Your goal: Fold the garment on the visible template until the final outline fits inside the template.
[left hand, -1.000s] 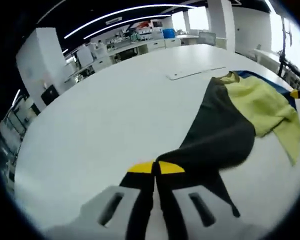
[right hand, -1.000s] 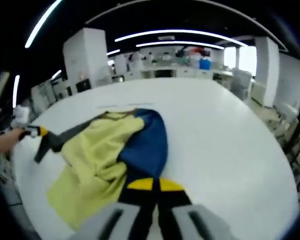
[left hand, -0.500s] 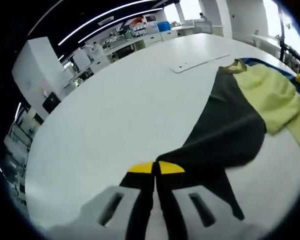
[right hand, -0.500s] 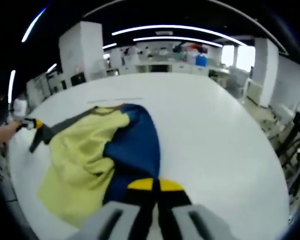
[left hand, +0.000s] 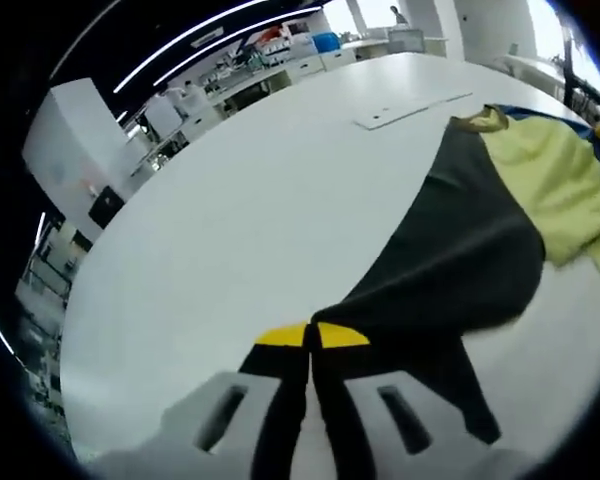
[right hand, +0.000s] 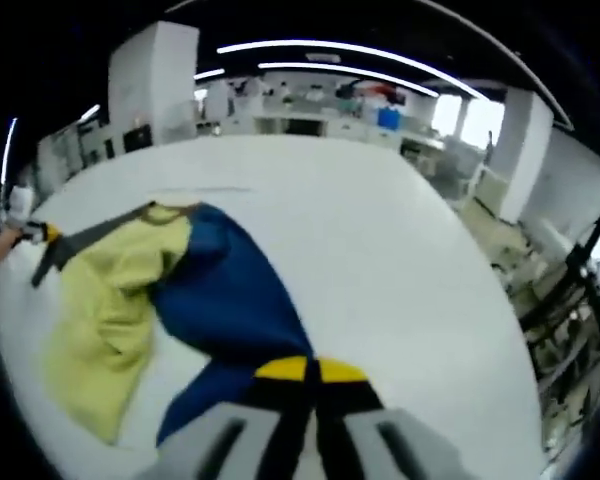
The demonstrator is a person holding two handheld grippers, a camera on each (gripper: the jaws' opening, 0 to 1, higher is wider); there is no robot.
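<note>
While both claws are clamping garment (left hand: 460, 260) corners, left gripper (left hand: 311, 336) on black, right gripper (right hand: 306, 369) on blue, cloth is stretching ahead over the table (left hand: 250, 220); folding is barely beginning.

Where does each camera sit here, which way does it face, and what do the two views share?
Left gripper view: rides the left claw, shut on the shirt's black part, looking along it across the white table.
Right gripper view: rides the right claw, shut on the blue part; left claw's yellow tip at far left.
Shared: shirt, table, lab background.
</note>
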